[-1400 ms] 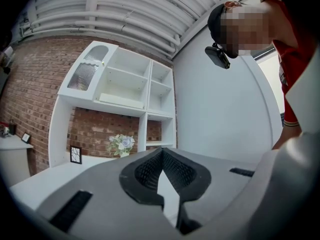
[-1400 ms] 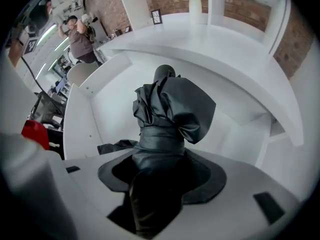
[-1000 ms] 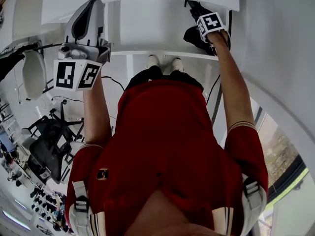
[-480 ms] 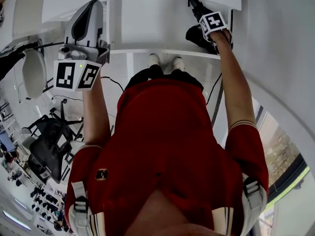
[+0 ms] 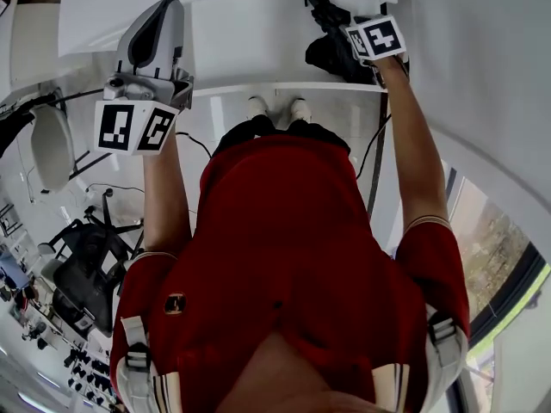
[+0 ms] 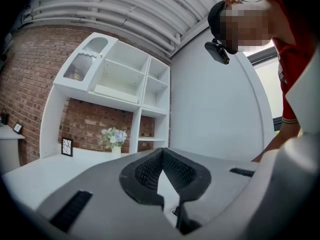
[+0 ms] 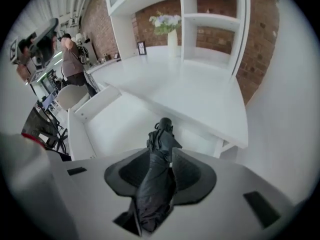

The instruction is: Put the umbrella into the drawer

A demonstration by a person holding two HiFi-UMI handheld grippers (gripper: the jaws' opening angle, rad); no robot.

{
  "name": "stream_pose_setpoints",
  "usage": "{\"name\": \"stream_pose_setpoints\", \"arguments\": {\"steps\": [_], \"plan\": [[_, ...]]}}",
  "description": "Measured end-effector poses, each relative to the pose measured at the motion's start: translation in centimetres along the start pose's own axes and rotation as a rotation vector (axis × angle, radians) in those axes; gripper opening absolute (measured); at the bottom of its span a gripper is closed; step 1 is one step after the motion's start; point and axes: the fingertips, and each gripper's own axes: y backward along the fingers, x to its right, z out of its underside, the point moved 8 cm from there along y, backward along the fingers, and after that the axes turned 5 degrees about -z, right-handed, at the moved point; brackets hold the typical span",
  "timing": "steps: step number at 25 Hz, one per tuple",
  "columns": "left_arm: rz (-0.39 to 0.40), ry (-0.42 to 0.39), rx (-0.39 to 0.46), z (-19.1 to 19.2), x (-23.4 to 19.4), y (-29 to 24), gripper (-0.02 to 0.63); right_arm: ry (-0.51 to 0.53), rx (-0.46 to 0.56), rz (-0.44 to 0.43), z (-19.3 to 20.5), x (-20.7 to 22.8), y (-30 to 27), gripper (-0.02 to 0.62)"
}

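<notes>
A black folded umbrella (image 7: 157, 184) sticks out between the jaws of my right gripper (image 7: 165, 154), and its strap end points down toward the open white drawer (image 7: 80, 134). The jaws are closing and their pads press on the fabric. In the head view the right gripper (image 5: 366, 54) hangs over the drawer's (image 5: 284, 87) right end, with the umbrella (image 5: 327, 46) bunched under it. My left gripper (image 5: 162, 7) is held level at the drawer's left side, above the desk. Its jaws meet at the tips with nothing between them (image 6: 161, 151).
The white desk top (image 7: 200, 94) runs above the drawer, with a vase of flowers (image 7: 167, 24) at the back. A white shelf unit (image 6: 125, 74) hangs on a brick wall. A white wall closes the right side. A chair (image 5: 52, 144) and a cable (image 5: 374, 153) are on the floor.
The right gripper has risen and shifted a little with the umbrella in it. The umbrella now sits higher over the drawer. The left gripper has hardly moved.
</notes>
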Motion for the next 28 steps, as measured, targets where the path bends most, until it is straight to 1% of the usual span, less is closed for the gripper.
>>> {"name": "stream_pose_setpoints", "arguments": {"steps": [4, 6, 9, 11, 15, 18, 20, 23, 28], "plan": [[0.041, 0.006, 0.003, 0.2, 1.3, -0.6, 0.005, 0.018, 0.190, -0.026, -1.1, -1.2, 3.8, 0.068], [0.064, 0.009, 0.002, 0.2, 2.1, -0.9, 0.005, 0.024, 0.296, -0.048, -1.8, -2.2, 5.8, 0.044], [0.107, 0.011, -0.001, 0.6, 3.7, -1.5, 0.005, 0.045, 0.456, -0.059, -2.6, -3.7, 8.6, 0.016], [0.137, 0.014, -0.004, 0.8, 4.8, -2.0, 0.005, 0.074, 0.559, -0.054, -2.9, -4.8, 10.3, 0.002], [0.191, 0.014, -0.009, 1.0, 6.8, -2.5, 0.005, 0.144, 0.765, -0.040, -3.3, -7.1, 13.5, -0.002], [0.223, 0.008, -0.012, 1.1, 8.0, -2.6, 0.005, 0.198, 0.925, -0.059, -3.3, -9.2, 15.6, -0.002], [0.242, -0.002, -0.014, 1.3, 8.7, -2.6, 0.005, 0.216, 1.015, -0.080, -3.2, -10.5, 17.0, -0.002], [0.263, -0.015, -0.017, 1.4, 9.4, -2.4, 0.005, 0.223, 1.099, -0.109, -3.3, -12.1, 18.7, -0.002], [0.274, -0.026, -0.007, 1.3, 10.1, -1.8, 0.005, 0.224, 1.163, -0.114, -2.8, -13.4, 20.7, -0.003]]}}
